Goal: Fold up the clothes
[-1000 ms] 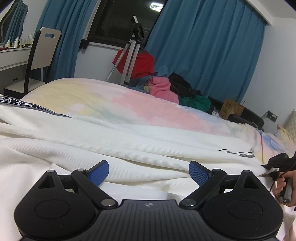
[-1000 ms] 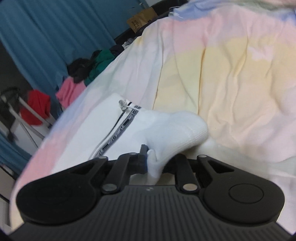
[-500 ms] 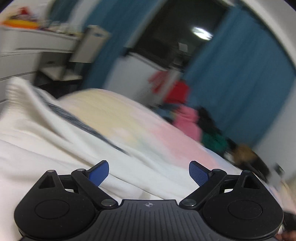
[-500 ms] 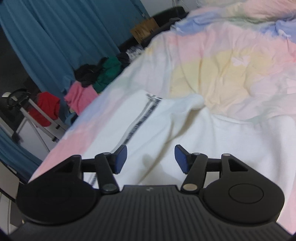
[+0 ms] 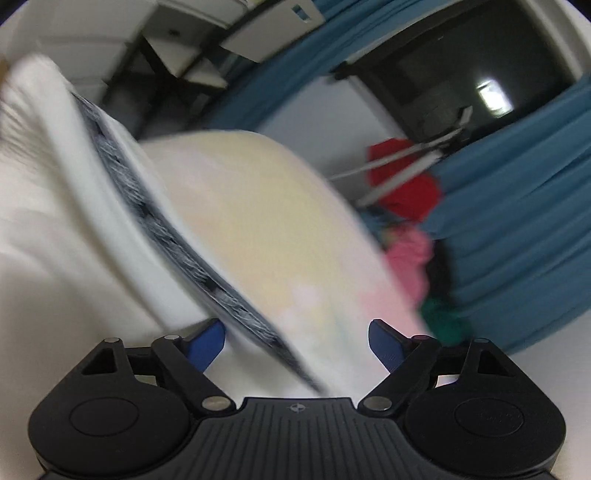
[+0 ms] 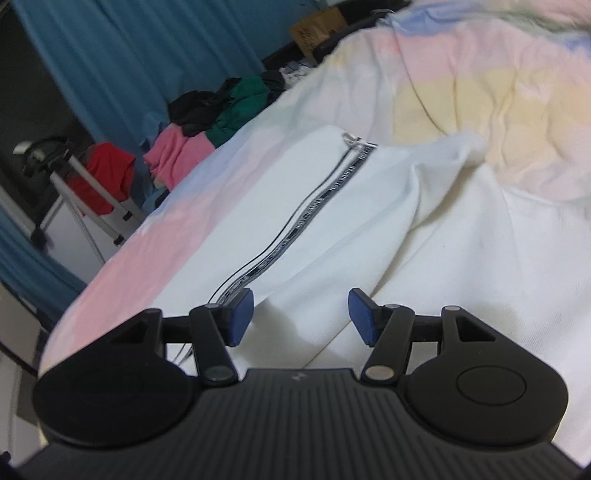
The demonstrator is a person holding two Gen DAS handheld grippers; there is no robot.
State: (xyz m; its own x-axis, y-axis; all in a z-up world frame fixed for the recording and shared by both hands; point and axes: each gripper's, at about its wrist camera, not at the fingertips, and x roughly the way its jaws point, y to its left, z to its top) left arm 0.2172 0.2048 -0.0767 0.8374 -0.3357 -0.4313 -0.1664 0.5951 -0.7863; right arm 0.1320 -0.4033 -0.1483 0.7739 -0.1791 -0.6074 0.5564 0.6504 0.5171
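A white garment (image 6: 443, 258) with a dark lettered band (image 6: 314, 210) lies spread on the pastel bedspread (image 6: 480, 92). My right gripper (image 6: 301, 315) hovers open just above it, and nothing is between its blue pads. The left wrist view is blurred and tilted. There, the garment's (image 5: 55, 221) banded edge (image 5: 166, 229) runs diagonally down into the gap of my left gripper (image 5: 295, 341). Its jaws are closing, but the pads stand wide of the cloth on both sides and do not touch it.
A heap of pink (image 6: 177, 151), green (image 6: 240, 107) and black clothes sits at the bed's far side before blue curtains (image 6: 129, 55). A red cloth (image 6: 103, 170) hangs on a metal stand. A cardboard box (image 6: 317, 29) is at the back. A chair and desk (image 5: 207, 44) lie beyond the bed.
My right gripper let go of the bunched white fabric, opened and drew back. My left gripper rolled and swept sideways to the garment's banded edge, and its jaws narrowed a little.
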